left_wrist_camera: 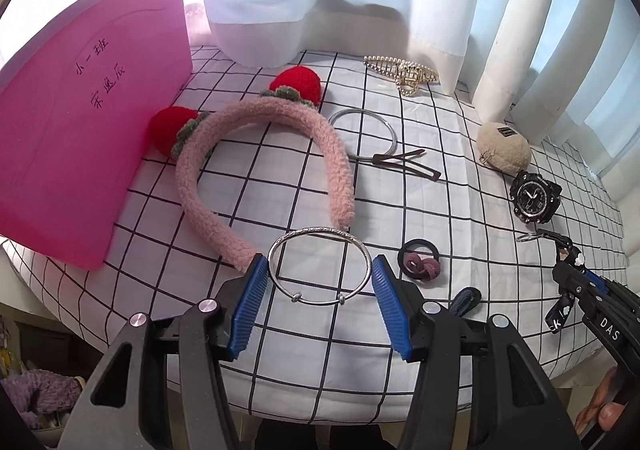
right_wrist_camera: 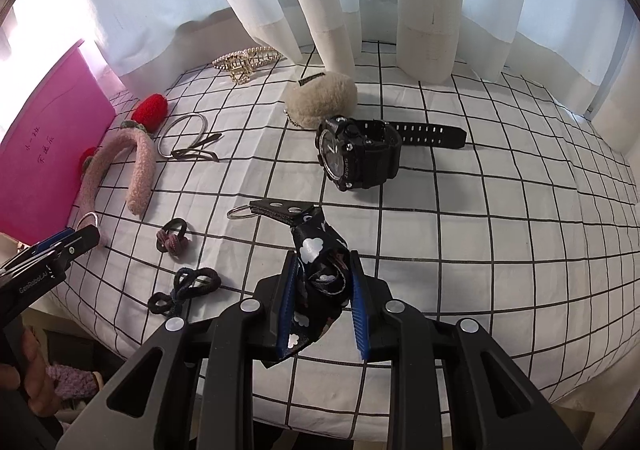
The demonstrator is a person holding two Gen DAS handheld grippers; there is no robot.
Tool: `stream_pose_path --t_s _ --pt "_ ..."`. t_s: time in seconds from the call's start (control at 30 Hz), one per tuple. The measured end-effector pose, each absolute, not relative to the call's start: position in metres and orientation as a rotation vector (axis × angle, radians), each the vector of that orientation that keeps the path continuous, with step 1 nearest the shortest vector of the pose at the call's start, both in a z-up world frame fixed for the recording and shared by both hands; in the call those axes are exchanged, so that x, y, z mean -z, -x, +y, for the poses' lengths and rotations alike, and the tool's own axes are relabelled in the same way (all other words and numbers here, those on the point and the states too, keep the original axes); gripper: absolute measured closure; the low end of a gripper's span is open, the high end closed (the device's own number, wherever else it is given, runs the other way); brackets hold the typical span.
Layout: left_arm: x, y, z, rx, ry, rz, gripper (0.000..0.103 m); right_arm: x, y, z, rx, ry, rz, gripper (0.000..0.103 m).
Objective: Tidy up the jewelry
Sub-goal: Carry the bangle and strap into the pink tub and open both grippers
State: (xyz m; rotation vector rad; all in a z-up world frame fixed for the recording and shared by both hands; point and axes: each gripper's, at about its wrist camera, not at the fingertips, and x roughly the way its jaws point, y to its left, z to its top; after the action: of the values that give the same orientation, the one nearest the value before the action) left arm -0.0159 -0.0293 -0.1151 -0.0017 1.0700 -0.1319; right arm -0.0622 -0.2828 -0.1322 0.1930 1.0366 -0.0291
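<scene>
My left gripper (left_wrist_camera: 320, 270) is shut on a silver bangle (left_wrist_camera: 319, 266), its blue pads touching the bangle's two sides just above the checked cloth. The bangle also shows in the right wrist view (right_wrist_camera: 89, 219). My right gripper (right_wrist_camera: 324, 274) is shut on a black strap keychain with white clouds (right_wrist_camera: 316, 250), whose metal ring (right_wrist_camera: 239, 212) hangs forward. In the left wrist view the right gripper (left_wrist_camera: 568, 250) sits at the right with the strap. A pink fuzzy headband with red strawberries (left_wrist_camera: 264, 154) lies beyond the bangle.
On the checked cloth (left_wrist_camera: 440, 218) lie a thin silver bangle (left_wrist_camera: 364, 134), a dark hair clip (left_wrist_camera: 408, 166), a pearl claw clip (left_wrist_camera: 400, 70), a beige fuzzy pouch (left_wrist_camera: 504, 148), a black watch (right_wrist_camera: 352, 154), and hair ties (right_wrist_camera: 172, 238) (right_wrist_camera: 184, 286). A pink box (left_wrist_camera: 80, 130) stands left. Curtains hang behind.
</scene>
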Motion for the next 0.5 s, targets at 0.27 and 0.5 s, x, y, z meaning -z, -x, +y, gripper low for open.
stream_pose_path --t_s 0.27,0.5 --pt "0.066 0.015 -0.027 0.156 0.024 0.980 0.051 0.084 0.055 -0.274 -0.011 -0.184 0.960 0.079" --pt "0.008 0.014 -0.007 0.161 0.060 0.869 0.050 0.034 0.035 -0.250 -0.093 -0.172 0.872 0.079"
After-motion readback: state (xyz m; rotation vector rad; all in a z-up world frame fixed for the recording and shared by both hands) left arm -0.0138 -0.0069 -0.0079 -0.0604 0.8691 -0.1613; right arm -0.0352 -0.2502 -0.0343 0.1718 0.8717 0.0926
